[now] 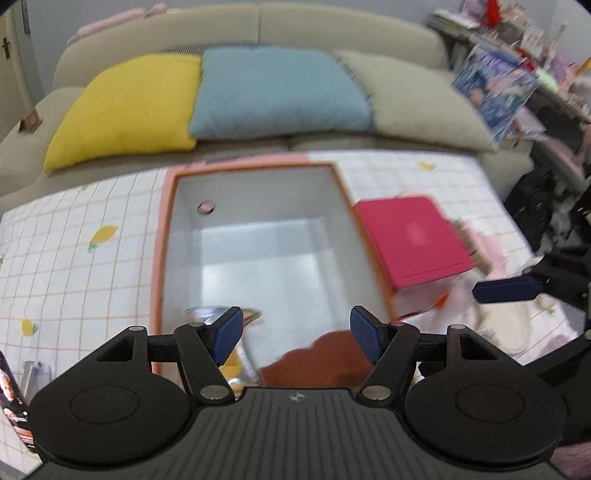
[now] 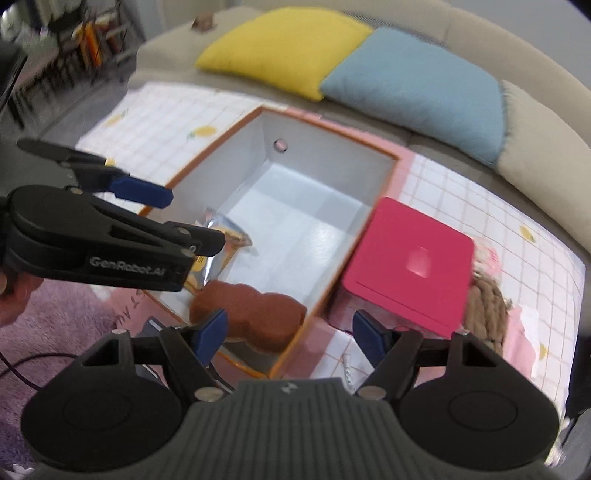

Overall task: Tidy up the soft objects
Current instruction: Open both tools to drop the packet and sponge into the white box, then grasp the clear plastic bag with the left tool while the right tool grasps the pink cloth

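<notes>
An open box [image 1: 166, 240] [image 2: 384, 184] with an orange rim and white inside stands on the checked tablecloth. In its near end lie a brown plush toy [image 1: 328, 354] [image 2: 251, 310] and a silver snack bag [image 1: 210, 314] [image 2: 218, 251]. My left gripper [image 1: 297, 334] is open and empty above the box's near end; it also shows in the right wrist view [image 2: 177, 218]. My right gripper [image 2: 290, 334] is open and empty over the box's near right corner; one of its blue fingers [image 1: 506, 290] shows in the left wrist view. A braided soft object [image 2: 485, 306] lies right of the pink box.
A closed pink box [image 1: 410, 240] [image 2: 410, 266] sits right of the open box. Pale cloth items [image 1: 491, 317] lie beyond it. A beige sofa [image 1: 332, 33] with yellow [image 1: 125, 107], blue [image 1: 277, 92] and beige cushions [image 1: 417, 103] is behind the table. Cluttered shelves [image 1: 517, 55] stand at right.
</notes>
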Demonstrator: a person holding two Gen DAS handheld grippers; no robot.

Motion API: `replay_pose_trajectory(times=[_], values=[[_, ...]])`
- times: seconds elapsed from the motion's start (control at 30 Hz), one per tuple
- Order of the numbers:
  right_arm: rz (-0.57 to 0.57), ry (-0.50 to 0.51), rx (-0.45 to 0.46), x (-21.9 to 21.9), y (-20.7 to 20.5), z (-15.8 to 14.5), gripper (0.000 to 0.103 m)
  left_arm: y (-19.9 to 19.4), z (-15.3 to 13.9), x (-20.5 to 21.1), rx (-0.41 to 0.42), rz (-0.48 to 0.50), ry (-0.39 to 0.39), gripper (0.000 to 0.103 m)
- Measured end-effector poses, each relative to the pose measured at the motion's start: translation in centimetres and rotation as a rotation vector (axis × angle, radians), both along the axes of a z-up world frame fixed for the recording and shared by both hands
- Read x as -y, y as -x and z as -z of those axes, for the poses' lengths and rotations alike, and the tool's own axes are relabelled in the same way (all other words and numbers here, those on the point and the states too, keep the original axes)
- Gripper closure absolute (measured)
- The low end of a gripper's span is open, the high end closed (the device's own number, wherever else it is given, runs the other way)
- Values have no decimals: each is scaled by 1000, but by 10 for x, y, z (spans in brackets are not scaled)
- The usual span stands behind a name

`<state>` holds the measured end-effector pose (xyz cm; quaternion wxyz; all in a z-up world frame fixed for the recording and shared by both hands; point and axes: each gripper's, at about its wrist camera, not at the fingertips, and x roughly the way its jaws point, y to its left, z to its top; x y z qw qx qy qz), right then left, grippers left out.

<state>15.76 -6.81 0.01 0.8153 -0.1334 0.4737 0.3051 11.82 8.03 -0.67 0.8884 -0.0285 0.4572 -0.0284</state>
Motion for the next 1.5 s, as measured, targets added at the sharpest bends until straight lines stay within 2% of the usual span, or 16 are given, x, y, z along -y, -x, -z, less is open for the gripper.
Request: replay_pose_trajectory(times=[0.2,0.37,0.5,0.6,0.73,0.83,1.0,1.1,1.17,1.37,1.5], values=[[168,-72,120,57,29,-17,29,27,-26,35,146,66,61,25],[337,-172,187,110,56,-15,26,47,-32,68,221,136,151,25],[466,-169,194,148,75,4,26,56,-20,93,218,190,268,25],[530,-122,174,168,83,24,26,54,-4,113,173,244,301,25],[566,-18,178,189,99,47,26,50,23,141,100,299,274,25],[591,24,163,201,102,62,26,44,40,152,57,309,260,25],[630,-13,86,217,92,76,25,34,62,165,72,334,162,25],[643,-27,36,218,80,86,17,26,73,167,93,345,119,21],[668,-53,13,220,70,91,17,18,81,169,100,339,91,20],[767,-93,-14,226,43,107,17,-11,109,175,102,308,39,20],[775,-130,-28,225,34,114,18,-24,125,183,99,312,-3,20]])
